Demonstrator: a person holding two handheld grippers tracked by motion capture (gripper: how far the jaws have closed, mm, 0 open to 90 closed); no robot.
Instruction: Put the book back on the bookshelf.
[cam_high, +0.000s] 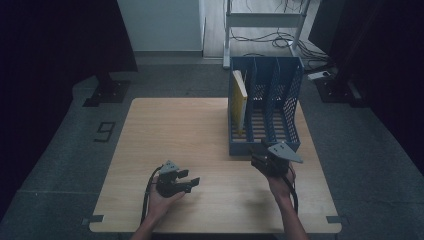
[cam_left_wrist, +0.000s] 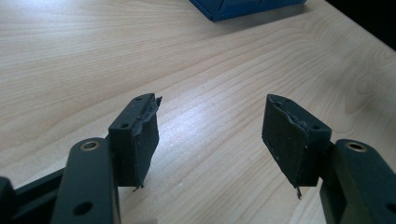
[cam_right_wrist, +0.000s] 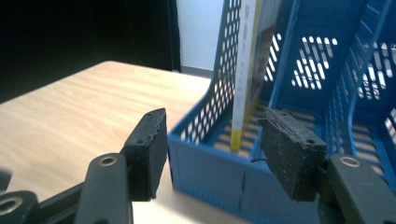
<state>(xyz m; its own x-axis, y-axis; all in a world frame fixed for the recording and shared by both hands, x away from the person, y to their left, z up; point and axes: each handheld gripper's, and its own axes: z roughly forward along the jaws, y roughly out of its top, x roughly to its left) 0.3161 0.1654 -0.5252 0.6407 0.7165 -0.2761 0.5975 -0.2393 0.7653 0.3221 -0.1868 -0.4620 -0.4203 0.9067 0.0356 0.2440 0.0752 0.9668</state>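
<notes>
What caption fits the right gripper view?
Open right tongs face the blue file rack, where a yellow book stands upright.

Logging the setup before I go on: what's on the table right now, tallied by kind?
Blue file rack: 1
Yellow-spined book, upright in the rack's leftmost compartment: 1
Handheld grippers, left gripper and right gripper, both open and holding nothing: 2
Total: 4
</notes>
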